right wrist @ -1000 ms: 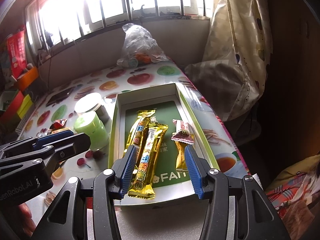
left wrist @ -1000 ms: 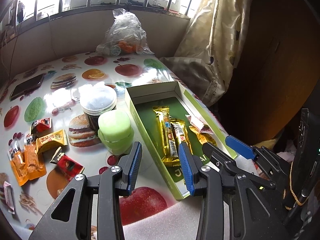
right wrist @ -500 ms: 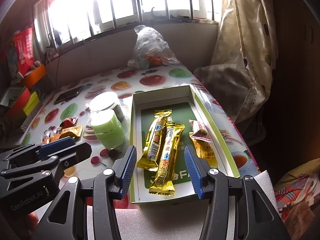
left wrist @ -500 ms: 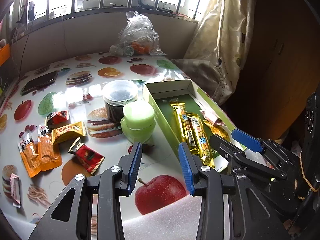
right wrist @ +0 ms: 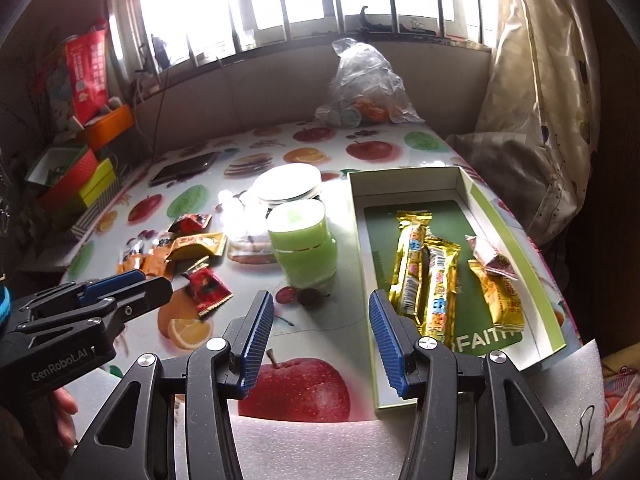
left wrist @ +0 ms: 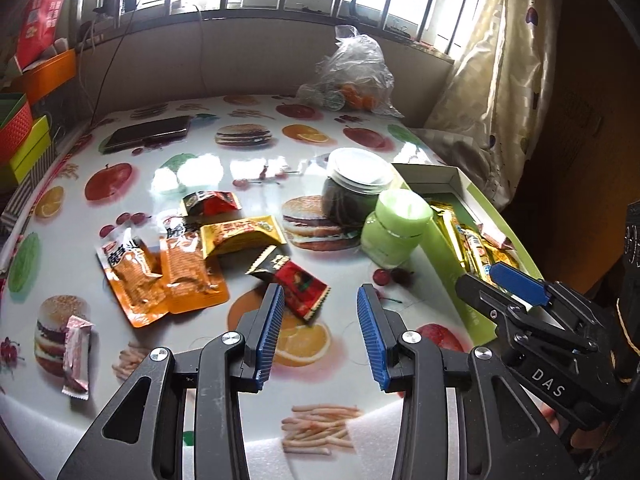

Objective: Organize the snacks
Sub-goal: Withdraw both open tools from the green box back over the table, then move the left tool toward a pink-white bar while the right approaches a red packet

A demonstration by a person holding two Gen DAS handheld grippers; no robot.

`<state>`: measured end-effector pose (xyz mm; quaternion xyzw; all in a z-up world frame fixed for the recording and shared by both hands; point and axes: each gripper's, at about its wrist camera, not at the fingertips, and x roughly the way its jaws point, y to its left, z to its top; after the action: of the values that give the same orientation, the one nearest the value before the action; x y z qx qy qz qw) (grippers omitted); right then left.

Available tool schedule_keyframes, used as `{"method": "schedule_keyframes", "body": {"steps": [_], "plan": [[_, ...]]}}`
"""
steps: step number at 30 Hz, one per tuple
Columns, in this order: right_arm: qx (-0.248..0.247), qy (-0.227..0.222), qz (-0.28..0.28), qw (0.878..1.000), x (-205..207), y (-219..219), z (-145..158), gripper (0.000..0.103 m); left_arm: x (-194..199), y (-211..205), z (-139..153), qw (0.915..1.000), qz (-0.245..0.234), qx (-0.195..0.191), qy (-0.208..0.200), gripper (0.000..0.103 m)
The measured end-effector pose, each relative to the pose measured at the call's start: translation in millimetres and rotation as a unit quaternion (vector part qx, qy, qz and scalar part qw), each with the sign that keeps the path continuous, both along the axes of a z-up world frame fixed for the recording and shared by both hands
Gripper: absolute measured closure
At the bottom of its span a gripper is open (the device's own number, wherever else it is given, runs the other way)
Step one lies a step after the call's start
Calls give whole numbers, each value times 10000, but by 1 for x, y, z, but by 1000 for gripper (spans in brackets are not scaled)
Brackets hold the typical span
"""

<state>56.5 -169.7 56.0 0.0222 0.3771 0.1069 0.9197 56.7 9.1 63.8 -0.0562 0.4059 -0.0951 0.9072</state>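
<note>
— Snacks: where do they lie from each hand-held gripper?

— Loose packets sit on the worktop ahead of the left hand-held gripper. The red packet is nearest, just beyond its fingertips, long axis slanting from far-left to near-right. Orange packets lie further left.

— And the right one?

— The right hand-held gripper hangs beside the green box, where gold bars already lie lengthwise, off to its right.

— Jaws?

— Both stand parted and empty.

— So which goes?

— The left looks nearer the red packet.

— Surroundings?

— Glossy fruit-print cloth, two jars between packets and box, barred window behind.
</note>
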Motion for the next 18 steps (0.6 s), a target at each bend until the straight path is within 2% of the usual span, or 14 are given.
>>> {"method": "schedule_keyframes", "body": {"steps": [3,6,12,18], "plan": [[0,88,168,9998,4,14,-7,54,-2,15,-4,9999,139,52,5,63],[-42,173,381,9991,8,28,-12,54,0,32,-9,9993,331,-102,110,63],[-113,305,751,9966,21,53,-22,54,-2,58,-15,9979,593,-161,203,63],[-231,382,1102,9929,33,79,-28,54,-6,80,-17,9961,839,-53,258,63]]}}
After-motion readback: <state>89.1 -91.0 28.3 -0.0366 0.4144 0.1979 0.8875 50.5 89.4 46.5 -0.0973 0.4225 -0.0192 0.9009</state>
